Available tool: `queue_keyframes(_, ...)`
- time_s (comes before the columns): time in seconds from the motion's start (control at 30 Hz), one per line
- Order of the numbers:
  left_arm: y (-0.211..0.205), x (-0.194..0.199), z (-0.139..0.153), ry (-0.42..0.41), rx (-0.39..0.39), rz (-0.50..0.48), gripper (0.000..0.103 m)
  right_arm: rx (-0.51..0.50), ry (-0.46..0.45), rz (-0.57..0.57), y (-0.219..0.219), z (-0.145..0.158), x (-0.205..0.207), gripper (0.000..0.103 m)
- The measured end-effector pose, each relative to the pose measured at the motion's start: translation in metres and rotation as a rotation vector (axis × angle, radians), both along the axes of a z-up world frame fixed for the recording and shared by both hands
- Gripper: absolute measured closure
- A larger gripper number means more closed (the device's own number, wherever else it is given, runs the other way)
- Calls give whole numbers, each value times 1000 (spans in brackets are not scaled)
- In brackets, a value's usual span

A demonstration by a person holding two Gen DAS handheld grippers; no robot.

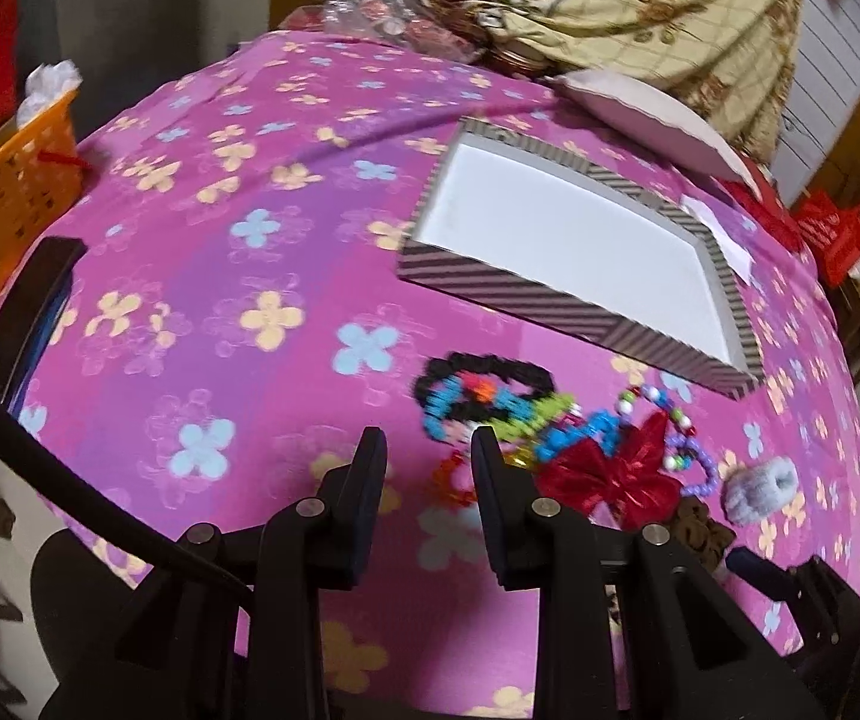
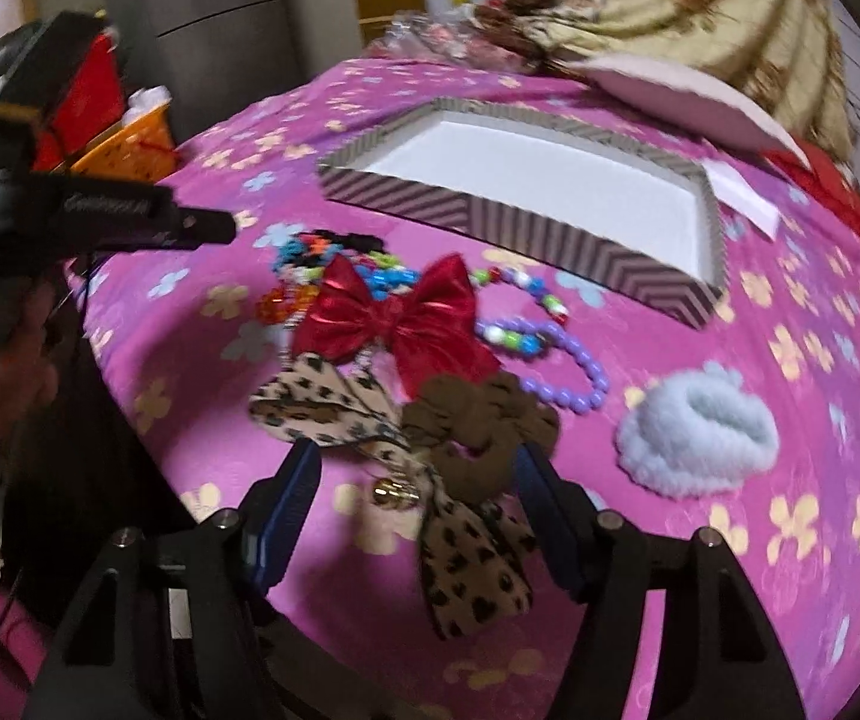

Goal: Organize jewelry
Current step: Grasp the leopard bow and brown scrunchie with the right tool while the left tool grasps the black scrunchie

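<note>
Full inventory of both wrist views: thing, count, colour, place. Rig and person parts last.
striped box: 1, grey chevron sides, white inside, nothing in it, far side of the cloth
floral cloth: 1, pink with yellow and blue flowers, covers the surface
red bow: 1, shiny red, middle of the pile
leopard bow: 1, tan with dark spots, nearest the right gripper
brown scrunchie: 1, brown, on the leopard bow
fluffy scrunchie: 1, pale blue-grey, right of the pile
bead bracelets: several, purple and mixed colours, behind the red bow
orange basket: 1, left edge
left gripper: 1, black, jaws open, nothing between
right gripper: 1, black and blue, jaws open astride the brown scrunchie
hand: 1, holding the left gripper
</note>
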State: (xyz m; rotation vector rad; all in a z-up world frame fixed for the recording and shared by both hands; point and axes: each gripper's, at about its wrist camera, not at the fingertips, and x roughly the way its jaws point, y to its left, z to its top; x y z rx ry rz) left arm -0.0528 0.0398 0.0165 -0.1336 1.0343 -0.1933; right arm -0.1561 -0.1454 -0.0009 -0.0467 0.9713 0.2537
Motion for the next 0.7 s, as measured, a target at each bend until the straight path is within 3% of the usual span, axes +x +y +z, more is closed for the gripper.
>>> queue_keyframes(0.27, 16, 14, -7, 35, -20, 46, 54, -52, 64, 19, -1, -26, 19, 33)
queue_keyframes(0.43, 17, 28, -15, 71, -57, 67, 51, -2, 54, -14, -10, -32, 20, 36)
queue_keyframes(0.57, 14, 47, -22, 109, -78, 74, 50, 49, 44, -59, -20, -31, 22, 51)
queue_keyframes(0.7, 8, 68, -29, 147, -72, 42, 50, 84, 53, -70, -28, -30, 23, 56)
